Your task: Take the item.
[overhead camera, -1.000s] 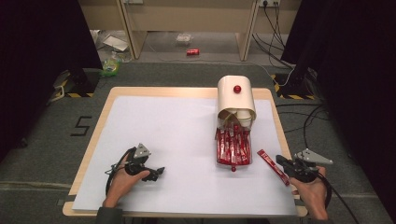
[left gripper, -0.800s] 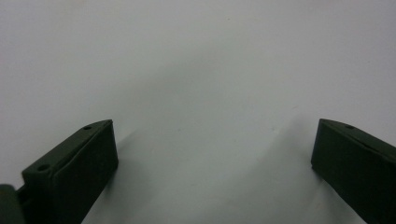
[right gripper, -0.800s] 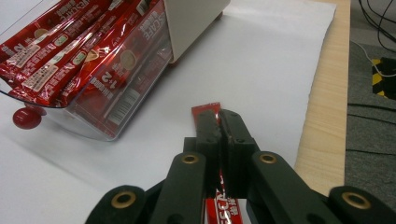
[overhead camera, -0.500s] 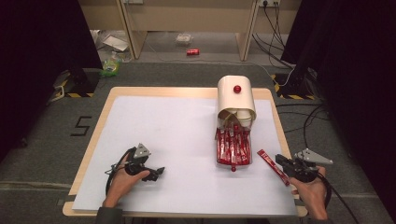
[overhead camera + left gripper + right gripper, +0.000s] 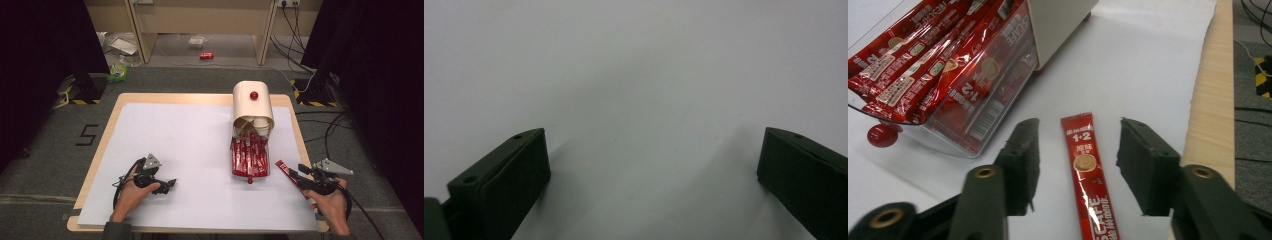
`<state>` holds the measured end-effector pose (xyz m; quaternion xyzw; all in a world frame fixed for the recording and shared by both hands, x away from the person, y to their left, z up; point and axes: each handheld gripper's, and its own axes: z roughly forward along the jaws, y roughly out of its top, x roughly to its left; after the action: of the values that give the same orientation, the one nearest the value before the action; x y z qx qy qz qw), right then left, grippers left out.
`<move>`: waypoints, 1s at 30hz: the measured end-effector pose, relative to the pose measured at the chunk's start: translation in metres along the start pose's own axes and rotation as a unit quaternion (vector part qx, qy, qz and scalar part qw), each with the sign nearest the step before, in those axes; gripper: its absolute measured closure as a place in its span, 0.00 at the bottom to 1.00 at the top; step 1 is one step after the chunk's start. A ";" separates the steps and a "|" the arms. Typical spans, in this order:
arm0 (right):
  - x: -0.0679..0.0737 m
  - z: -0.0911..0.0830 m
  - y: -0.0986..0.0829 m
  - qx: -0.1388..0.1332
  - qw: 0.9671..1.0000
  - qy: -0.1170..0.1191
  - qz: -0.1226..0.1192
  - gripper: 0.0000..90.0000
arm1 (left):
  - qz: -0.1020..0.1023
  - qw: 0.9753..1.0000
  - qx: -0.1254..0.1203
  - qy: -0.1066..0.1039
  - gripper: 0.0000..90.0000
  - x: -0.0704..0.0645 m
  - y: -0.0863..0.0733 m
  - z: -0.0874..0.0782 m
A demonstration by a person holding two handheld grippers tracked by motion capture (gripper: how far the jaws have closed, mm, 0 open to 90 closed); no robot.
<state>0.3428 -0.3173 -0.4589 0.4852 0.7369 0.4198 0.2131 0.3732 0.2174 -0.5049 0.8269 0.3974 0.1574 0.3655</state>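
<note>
Coffee sachet (image 5: pixel 1088 175) flat on counter (image 5: pixel 1148 55), between right tool (image 5: pixel 1075 150) jaws, spread apart, untouched. Left tool (image 5: pixel 654 165) low over counter, jaws wide apart.

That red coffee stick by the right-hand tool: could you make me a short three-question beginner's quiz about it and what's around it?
1. True or false: the right gripper is clamped shut on the loose coffee stick.
2. Where do the other red sticks lie? A) in a clear drawer pulled out of the cream dispenser; B) scattered on the floor; C) under the left gripper.
3. Fill in: in the left gripper view, between the open jaws there is nothing but white ____.

Key
1. False: the jaws stand open, one on each side of the stick, which lies flat on the white sheet.
2. A.
3. Sheet.
</note>
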 end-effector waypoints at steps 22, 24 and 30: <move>0.029 0.002 -0.003 -0.003 1.000 0.003 -0.024 0.35 | 0.000 1.000 -0.001 -0.001 0.00 0.000 0.000 0.000; 0.029 0.002 -0.004 -0.002 1.000 0.003 -0.024 0.35 | 0.000 1.000 -0.001 -0.001 0.00 0.000 0.000 0.000; 0.030 0.000 -0.007 -0.001 1.000 0.003 -0.026 0.35 | 0.000 1.000 -0.001 -0.001 0.00 0.000 0.000 0.000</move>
<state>0.3261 -0.2918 -0.4622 0.4641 0.7497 0.4163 0.2220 0.3734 0.2176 -0.5050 0.8268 0.3971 0.1564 0.3664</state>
